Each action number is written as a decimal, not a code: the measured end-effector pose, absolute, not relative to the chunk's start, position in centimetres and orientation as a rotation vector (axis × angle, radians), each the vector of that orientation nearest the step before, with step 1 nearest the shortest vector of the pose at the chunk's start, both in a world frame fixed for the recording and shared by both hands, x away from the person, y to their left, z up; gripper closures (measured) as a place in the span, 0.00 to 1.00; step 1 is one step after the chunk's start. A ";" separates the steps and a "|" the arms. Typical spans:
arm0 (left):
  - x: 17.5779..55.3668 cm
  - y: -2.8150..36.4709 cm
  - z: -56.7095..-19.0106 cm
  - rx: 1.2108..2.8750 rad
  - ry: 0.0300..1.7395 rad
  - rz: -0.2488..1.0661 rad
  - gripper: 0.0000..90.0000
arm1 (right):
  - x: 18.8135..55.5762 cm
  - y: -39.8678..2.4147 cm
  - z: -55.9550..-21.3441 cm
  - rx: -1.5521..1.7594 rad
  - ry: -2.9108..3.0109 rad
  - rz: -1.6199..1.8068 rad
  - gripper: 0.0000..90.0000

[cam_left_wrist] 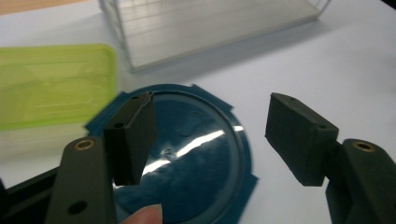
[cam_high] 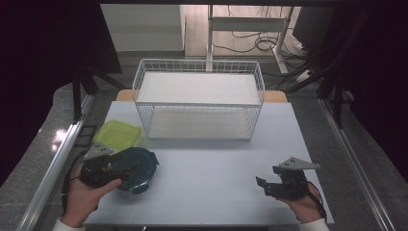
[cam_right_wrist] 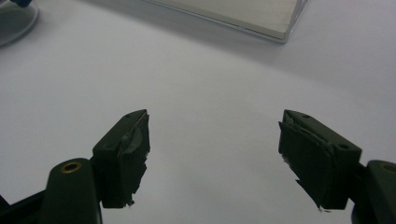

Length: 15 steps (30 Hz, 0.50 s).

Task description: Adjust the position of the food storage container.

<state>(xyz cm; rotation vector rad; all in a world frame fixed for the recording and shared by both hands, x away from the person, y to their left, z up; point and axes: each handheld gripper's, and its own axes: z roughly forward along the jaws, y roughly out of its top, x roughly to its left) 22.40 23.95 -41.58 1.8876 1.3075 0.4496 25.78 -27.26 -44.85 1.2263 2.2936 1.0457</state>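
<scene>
Though unlabelled, blue lid [cam_left_wrist: 196, 158], green container [cam_left_wrist: 51, 84]

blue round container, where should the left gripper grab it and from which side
Probably by the rim. The blue round container lies flat and looks wider than the open jaws of the left gripper, so spanning it looks unlikely. Its lid has small tabs jutting from the edge. Coming down from above at the person's near-left side, one jaw over the lid and one outside the wall, seems most workable.

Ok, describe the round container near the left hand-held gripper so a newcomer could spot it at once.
Start at the white wire rack at the table's far middle, then look toward its near left corner. Past the lime-green rectangular container sits the dark blue round container, under the left hand-held gripper. It alone is round, with clip tabs.
</scene>
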 end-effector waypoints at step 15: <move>23.7 28.8 -42.9 1.894 1.455 0.469 0.44 | 25.7 -27.7 -45.2 1.252 2.284 0.989 0.28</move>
